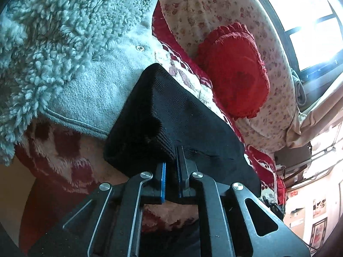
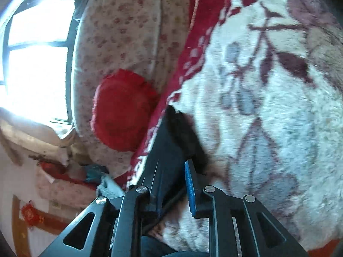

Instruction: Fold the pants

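The black ribbed pants point(image 1: 171, 107) lie bunched in a thick fold on the plush bed blanket point(image 1: 64, 150). My left gripper point(image 1: 171, 160) is shut on their near edge, and black cloth fills the narrow gap between its blue pads. In the right wrist view, which is blurred, another stretch of the pants point(image 2: 175, 132) runs between the fingers of my right gripper point(image 2: 173, 165). Its jaws stand apart. The right blue pad point(image 2: 190, 188) shows its bare face beside the cloth, so it is not pressing on it.
A grey fleece garment point(image 1: 64, 42) lies against the pants on the left. A round red frilled pillow point(image 1: 233, 70) leans on a floral quilt point(image 1: 214, 6) below a bright window point(image 1: 310, 32). The red-and-white plush blanket point(image 2: 268, 107) covers the bed.
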`<state>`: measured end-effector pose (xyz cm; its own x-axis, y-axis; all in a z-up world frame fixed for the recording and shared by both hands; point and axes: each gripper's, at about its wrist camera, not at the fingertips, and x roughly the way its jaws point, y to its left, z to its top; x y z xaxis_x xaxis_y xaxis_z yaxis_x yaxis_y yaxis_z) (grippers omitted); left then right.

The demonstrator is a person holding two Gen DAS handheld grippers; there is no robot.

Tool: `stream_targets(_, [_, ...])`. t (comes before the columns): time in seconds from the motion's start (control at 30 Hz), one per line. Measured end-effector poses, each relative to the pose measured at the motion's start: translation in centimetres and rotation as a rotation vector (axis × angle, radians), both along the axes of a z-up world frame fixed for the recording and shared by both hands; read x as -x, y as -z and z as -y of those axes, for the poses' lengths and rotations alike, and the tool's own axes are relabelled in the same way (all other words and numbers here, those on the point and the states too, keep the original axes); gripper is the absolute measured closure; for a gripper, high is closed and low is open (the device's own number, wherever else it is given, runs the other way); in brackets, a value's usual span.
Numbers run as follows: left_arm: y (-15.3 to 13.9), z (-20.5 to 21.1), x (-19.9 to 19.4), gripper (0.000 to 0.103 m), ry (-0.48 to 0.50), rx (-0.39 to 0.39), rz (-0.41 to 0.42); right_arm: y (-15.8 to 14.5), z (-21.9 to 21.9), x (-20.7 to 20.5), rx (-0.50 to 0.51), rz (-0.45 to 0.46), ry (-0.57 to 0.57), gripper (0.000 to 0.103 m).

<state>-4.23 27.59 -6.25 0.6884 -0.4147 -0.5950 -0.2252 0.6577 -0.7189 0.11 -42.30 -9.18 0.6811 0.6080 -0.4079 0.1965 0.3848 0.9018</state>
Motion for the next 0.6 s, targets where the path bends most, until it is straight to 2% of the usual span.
stream_targets(0.2, [-0.1, -0.1, 0.3, 0.098, 0.01, -0.011, 0.003, 0.9, -0.6, -1.9, -0.001, -0.001, -0.035, 0.086])
stream_targets(0.23, [-0.3, -0.1, 0.3, 0.098, 0.014, -0.019, 0.008, 0.7, -0.9, -2.3, 0.035, 0.007, -0.055, 0.086])
stream_targets(0.27, [-0.6, 0.0, 0.5, 0.098, 0.015, -0.041, 0.013, 0.5, -1.1, -2.3, 0.078, 0.008, -0.067, 0.095])
stream_targets(0.3, [-1.0, 0.0, 0.6, 0.098, 0.017, -0.058, 0.019, 0.0, -1.4, -2.3, 0.131, 0.013, -0.077, 0.099])
stream_targets(0.47, [-1.6, -0.1, 1.8, 0.099, 0.026, -0.116, 0.019, -3.5, -2.5, -0.9, 0.341, 0.079, -0.1, 0.099])
stream_targets(0.6, [0.4, 0.2, 1.2, 0.099, 0.036, -0.134, -0.038, -2.3, -2.4, -1.7, 0.41, -0.001, -0.125, 0.099])
